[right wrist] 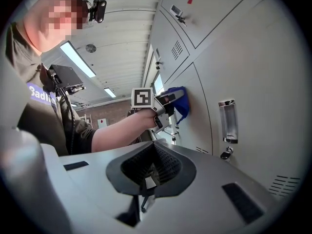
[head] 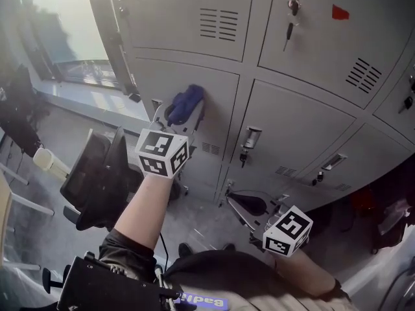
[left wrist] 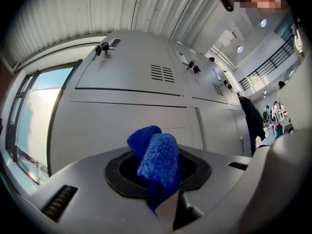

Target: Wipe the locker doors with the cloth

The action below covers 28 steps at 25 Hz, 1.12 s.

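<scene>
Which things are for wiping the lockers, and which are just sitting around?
For the job:
blue cloth
left gripper, shut on the cloth
grey locker door that the cloth is pressed against

Just sitting around:
black chair
key hanging in an upper locker
right gripper, shut and empty

Lower end of the cloth (left wrist: 157, 157) hidden inside the left claw (left wrist: 159, 179); distant people (left wrist: 273, 115) too small to tell

A deep blue cloth (head: 186, 102) stands out against pale grey locker doors (head: 194, 18) at mid-frame. Black-and-white square markers pattern the centre cube (head: 162, 152) and the lower-right cube (head: 287, 230). A small red tag (head: 340, 11) dots the upper right.
</scene>
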### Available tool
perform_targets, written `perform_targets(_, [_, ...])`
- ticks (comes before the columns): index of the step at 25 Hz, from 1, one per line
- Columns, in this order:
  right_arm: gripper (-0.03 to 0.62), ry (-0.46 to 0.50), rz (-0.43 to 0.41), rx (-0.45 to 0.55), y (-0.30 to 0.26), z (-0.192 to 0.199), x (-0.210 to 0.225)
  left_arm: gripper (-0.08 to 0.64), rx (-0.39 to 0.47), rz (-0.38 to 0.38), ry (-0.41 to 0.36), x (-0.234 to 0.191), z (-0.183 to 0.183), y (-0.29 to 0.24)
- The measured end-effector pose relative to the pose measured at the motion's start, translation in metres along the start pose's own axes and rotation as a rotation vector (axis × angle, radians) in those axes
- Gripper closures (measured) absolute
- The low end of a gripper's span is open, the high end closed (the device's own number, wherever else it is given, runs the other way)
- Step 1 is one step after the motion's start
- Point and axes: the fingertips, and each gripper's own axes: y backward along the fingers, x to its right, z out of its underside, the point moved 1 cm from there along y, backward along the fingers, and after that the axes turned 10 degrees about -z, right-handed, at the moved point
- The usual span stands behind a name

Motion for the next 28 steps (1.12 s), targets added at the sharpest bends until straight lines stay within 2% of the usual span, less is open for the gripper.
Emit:
perform_targets(8, [0.588,-0.008,0.024,0.019,0.027,0.006,0.007,0.436,0.012,0.104,-0.028,0.074,-0.003,-0.010])
perform_targets(14, [0.588,-0.019,0.010,0.041,0.048,0.008,0.011,0.436,0.000,0.087,-0.033,0.088,-0.001,-0.010])
perform_targets(17, [0.588,-0.016,-0.024,0.053,0.048,0.008,0.010,0.436,0.000,0.026,-0.061,0.067,-0.002,0.001])
perform_targets(22, [0.588,-0.008,-0.050,0.043,0.037,0.011,0.002,0.436,-0.047,-0.118,-0.070,-0.012,0.011,0.034])
perform_targets(25, [0.588,-0.014,-0.029,0.043,0.027,0.010,-0.007,0.436,-0.082,-0.185,-0.081,-0.062,0.018,0.053])
perform_targets(28, [0.588,-0.021,0.002,0.047,0.012,0.007,-0.015,0.436,-0.112,-0.222,-0.059,-0.104,0.030,0.057])
